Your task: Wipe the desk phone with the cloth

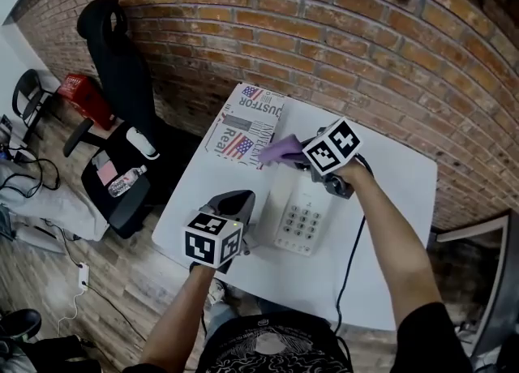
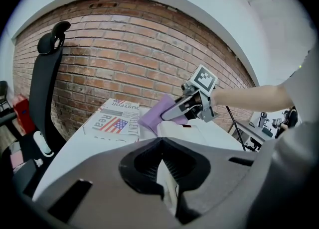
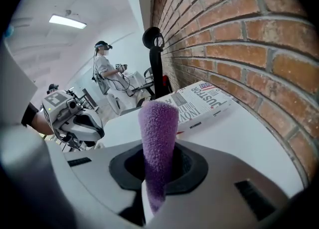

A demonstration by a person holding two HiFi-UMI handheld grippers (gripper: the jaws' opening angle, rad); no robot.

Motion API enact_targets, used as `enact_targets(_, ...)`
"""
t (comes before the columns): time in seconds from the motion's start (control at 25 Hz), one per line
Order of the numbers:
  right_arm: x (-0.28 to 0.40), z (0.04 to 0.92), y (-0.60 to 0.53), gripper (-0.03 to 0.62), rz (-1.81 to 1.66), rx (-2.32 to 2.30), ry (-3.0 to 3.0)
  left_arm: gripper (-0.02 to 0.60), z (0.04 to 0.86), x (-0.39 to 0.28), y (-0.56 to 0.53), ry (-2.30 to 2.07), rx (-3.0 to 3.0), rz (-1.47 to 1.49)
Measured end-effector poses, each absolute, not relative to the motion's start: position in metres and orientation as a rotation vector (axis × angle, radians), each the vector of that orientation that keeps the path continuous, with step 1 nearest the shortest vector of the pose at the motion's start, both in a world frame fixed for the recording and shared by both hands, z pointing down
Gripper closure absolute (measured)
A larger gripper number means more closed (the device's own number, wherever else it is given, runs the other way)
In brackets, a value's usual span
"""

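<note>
A white desk phone [image 1: 302, 213] with a keypad lies in the middle of the white table [image 1: 389, 201]. My right gripper [image 1: 296, 156] is shut on a purple cloth [image 1: 280, 151], which hangs over the phone's far end. In the right gripper view the cloth [image 3: 157, 138] stands up between the jaws. My left gripper [image 1: 242, 197] sits just left of the phone, low over the table, jaws shut with nothing between them. The left gripper view looks past its jaws to the phone [image 2: 192, 133], the cloth [image 2: 155, 116] and the right gripper [image 2: 172, 113].
A folded newspaper [image 1: 247, 124] lies at the table's far left corner, against the brick wall [image 1: 324, 31]. The phone's black cord [image 1: 350, 258] runs off the near edge. A black office chair [image 1: 122, 96] stands left of the table. A person [image 3: 104, 71] stands far off.
</note>
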State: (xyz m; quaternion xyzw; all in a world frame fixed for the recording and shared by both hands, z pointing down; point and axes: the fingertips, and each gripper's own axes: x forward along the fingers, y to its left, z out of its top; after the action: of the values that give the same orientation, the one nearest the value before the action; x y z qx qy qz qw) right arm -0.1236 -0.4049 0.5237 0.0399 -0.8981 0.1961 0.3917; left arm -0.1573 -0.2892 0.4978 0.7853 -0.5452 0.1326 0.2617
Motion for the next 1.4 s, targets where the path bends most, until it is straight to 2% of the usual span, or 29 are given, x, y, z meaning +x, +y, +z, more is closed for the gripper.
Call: enact_targets(1.4, 0.015, 0.522, -0.402, 0.549, 0.654, 0.351, -2.295, 0.574, 0.488, -0.062, -0.305, -1.304, 2.294, 0.392)
